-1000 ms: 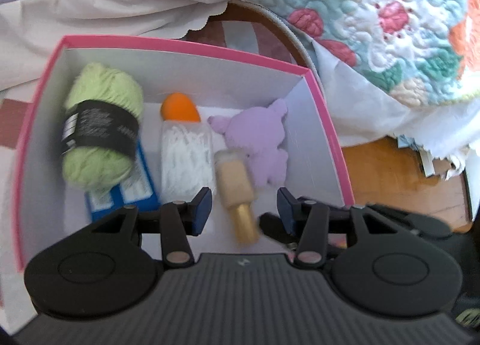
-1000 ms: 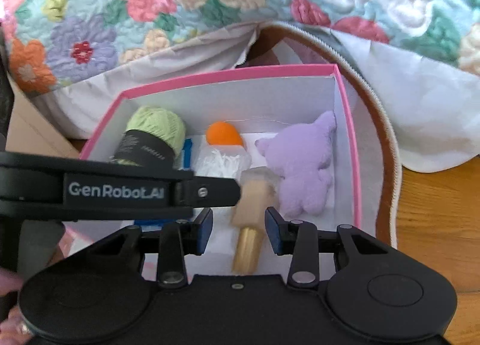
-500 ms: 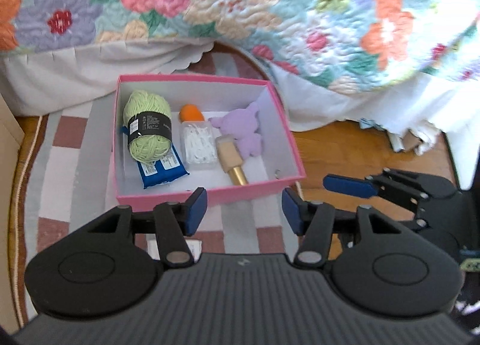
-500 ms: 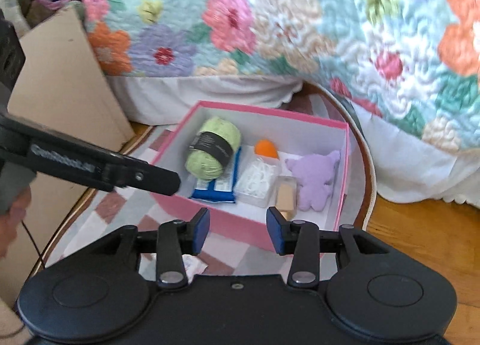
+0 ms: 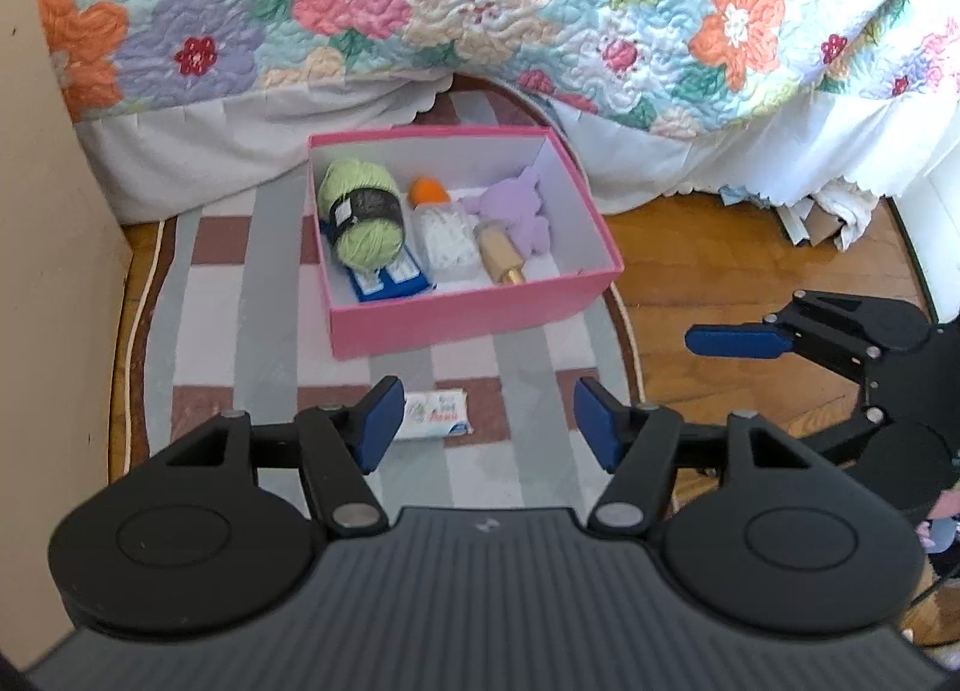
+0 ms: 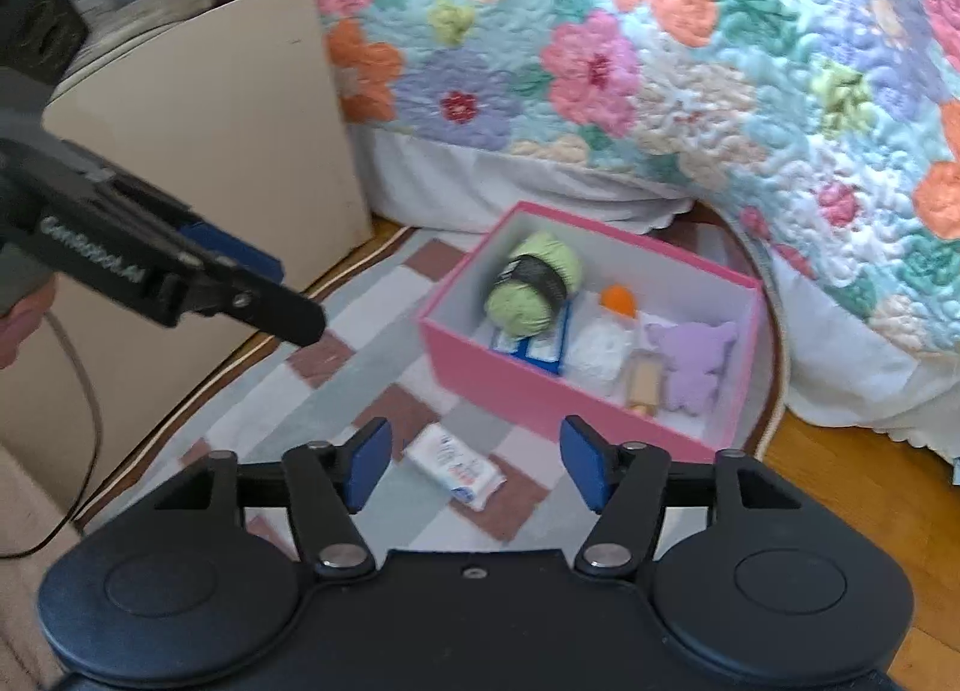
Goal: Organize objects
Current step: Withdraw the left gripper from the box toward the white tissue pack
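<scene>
Both wrist views look steeply down, sharing pink box [image 5: 474,319].

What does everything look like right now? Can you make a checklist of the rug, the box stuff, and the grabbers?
Surface: checked rug on wood floor.
Job's things: pink box holds green yarn, blue packet, clear tub, orange ball, gold-capped bottle, purple plush.
Clutter: tissue pack on the rug, outside the box.
Grippers: left gripper and right gripper have just been opening, empty.
Cables: black cord at left.
Surroundings: floral quilt, beige panel.
</scene>
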The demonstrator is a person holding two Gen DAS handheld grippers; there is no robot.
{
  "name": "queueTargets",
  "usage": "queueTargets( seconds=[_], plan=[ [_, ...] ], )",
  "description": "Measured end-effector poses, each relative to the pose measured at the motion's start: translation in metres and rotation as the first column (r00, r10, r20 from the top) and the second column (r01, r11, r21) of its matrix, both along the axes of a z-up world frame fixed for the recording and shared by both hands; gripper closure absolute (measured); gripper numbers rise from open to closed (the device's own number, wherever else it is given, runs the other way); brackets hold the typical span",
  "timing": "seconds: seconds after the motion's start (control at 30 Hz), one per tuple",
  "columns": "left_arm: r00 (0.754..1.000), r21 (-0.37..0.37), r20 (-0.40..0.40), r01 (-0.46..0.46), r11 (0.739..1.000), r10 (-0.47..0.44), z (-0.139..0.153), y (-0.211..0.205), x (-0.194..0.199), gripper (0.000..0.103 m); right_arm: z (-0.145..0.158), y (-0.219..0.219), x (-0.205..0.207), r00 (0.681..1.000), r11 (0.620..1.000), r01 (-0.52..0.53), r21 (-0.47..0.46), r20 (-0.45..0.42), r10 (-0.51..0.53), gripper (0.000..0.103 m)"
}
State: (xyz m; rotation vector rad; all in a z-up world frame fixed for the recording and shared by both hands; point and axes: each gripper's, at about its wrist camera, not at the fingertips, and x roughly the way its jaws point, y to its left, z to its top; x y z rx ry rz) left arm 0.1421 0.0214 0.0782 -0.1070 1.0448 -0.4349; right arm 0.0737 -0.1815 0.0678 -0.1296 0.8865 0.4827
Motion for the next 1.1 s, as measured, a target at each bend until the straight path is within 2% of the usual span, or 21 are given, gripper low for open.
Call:
queueTargets(
  seconds=[0.17, 0.27, 0.6, 0.8, 1.03, 1.1],
  plan=[
    [1.0, 0.016, 0.003, 0.011, 1.0, -0.011, -0.025, 0.004, -0.008, 0.041, -0.014, 0.014, -0.019, 0.999, 0.999, -0.052, 0.012, -0.003, 0.052, 0.025],
    [1.0, 0.034, 0.015, 0.006, 0.999, -0.006, -0.042, 0.004, -0.006, 0.041, -0.025, 0.017, -0.025, 0.998, 0.998, -0.056, 0.018, 0.022, 0.055, 0.024],
    [0.999, 0.0, 0.03, -0.023, 1.0, 0.023, -0.092, 0.008, 0.01, 0.039, -0.076, 0.023, -0.013, 0.999, 0.998, -0.031, 0.048, 0.018, 0.031, 0.024],
    [0.997, -0.057, -0.012, -0.079, 0.995, 0.078, -0.134, 0.015, 0.022, 0.039, -0.11, 0.024, -0.002, 1.0, 0.997, -0.007, 0.076, 0.012, 0.006, 0.024],
    [0.993, -0.062, -0.035, -0.116, 0.991, 0.114, -0.178, 0.019, 0.04, 0.039, -0.15, 0.025, 0.016, 0.999, 0.997, 0.038, 0.074, -0.01, -0.037, 0.024],
    [0.989, -0.042, -0.058, -0.136, 0.99, 0.134, -0.192, 0.017, 0.047, 0.039, -0.161, 0.026, 0.021, 0.999, 0.997, 0.041, 0.066, -0.016, -0.04, 0.024]
  ],
)
